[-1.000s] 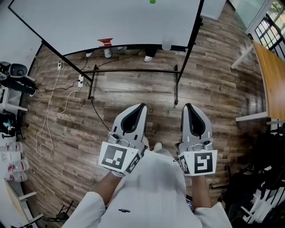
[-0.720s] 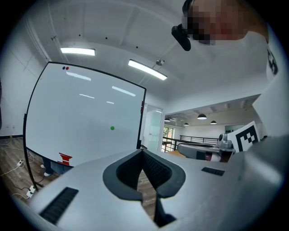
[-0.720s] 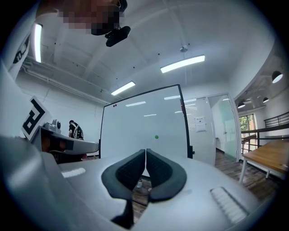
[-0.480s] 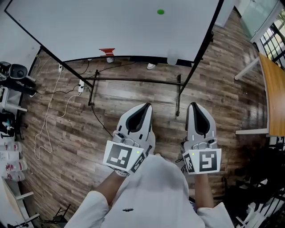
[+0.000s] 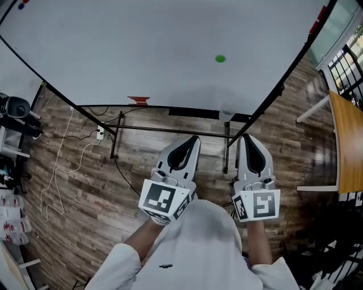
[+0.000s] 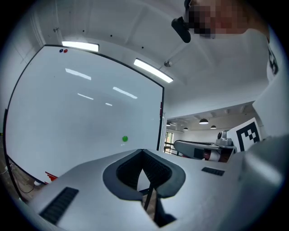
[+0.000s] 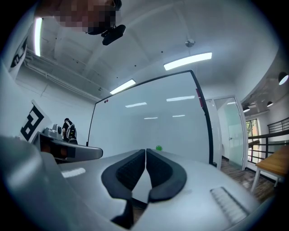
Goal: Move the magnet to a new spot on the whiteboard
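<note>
Magnet: a small green disc stuck on the whiteboard, right of the board's middle and above its lower edge. In my left gripper view it shows just above and left of the jaw tips, and in my right gripper view just above and right of them, in both well apart from me.

Far off at the board's top left corner sit two small dots, one red and one blue. A red piece lies at the board's lower edge, left of the magnet. The board stands on a black frame over a wooden floor, where a white cable trails at the left.

My left gripper and right gripper are held side by side below the board, both pointing toward it and touching nothing. The left jaws are pressed together at the tips with nothing between them. The right jaws are pressed together too, pad against pad, and pinch nothing.

A wooden counter stands at the far right.
</note>
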`<state>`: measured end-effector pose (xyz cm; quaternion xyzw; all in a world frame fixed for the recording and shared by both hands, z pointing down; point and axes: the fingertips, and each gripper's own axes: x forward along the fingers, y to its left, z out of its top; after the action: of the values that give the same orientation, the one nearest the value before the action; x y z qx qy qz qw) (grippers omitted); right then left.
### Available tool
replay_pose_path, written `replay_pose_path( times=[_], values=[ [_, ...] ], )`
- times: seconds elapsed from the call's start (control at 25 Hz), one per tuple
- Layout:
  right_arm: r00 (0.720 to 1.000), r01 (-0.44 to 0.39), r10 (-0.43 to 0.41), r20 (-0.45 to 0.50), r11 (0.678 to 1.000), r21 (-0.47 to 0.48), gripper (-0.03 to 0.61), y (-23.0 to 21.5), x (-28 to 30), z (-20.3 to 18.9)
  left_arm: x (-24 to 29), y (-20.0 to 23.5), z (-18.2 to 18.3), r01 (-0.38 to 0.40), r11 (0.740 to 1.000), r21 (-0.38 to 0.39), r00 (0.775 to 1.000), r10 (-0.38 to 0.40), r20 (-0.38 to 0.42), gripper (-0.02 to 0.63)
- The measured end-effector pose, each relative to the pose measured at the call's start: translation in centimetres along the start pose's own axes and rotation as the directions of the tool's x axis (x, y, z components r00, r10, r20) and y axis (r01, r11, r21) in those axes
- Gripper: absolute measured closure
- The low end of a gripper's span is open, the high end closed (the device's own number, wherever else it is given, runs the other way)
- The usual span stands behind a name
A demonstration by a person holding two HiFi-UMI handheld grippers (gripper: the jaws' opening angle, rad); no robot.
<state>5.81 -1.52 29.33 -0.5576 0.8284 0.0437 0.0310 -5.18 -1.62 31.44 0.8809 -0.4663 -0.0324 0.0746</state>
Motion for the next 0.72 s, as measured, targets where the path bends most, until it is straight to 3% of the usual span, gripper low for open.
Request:
replay_pose_path(
  times=[0.4, 0.72],
  values=[
    [0.999, 0.037, -0.037, -0.008, 0.999, -0.014, 0.575, -1.5, 8.2, -1.2, 6.5, 5.0, 0.8, 0.042, 0.999, -0.009, 0.999, -0.042, -0.002, 0.607],
    [0.999, 0.042, -0.043, -0.021, 0.998, -0.040, 0.549, -2.7, 11.5, -2.4, 9.5, 6.3, 0.5, 0.044, 0.999, -0.022, 0.999, -0.044, -0.016, 0.607]
  ],
)
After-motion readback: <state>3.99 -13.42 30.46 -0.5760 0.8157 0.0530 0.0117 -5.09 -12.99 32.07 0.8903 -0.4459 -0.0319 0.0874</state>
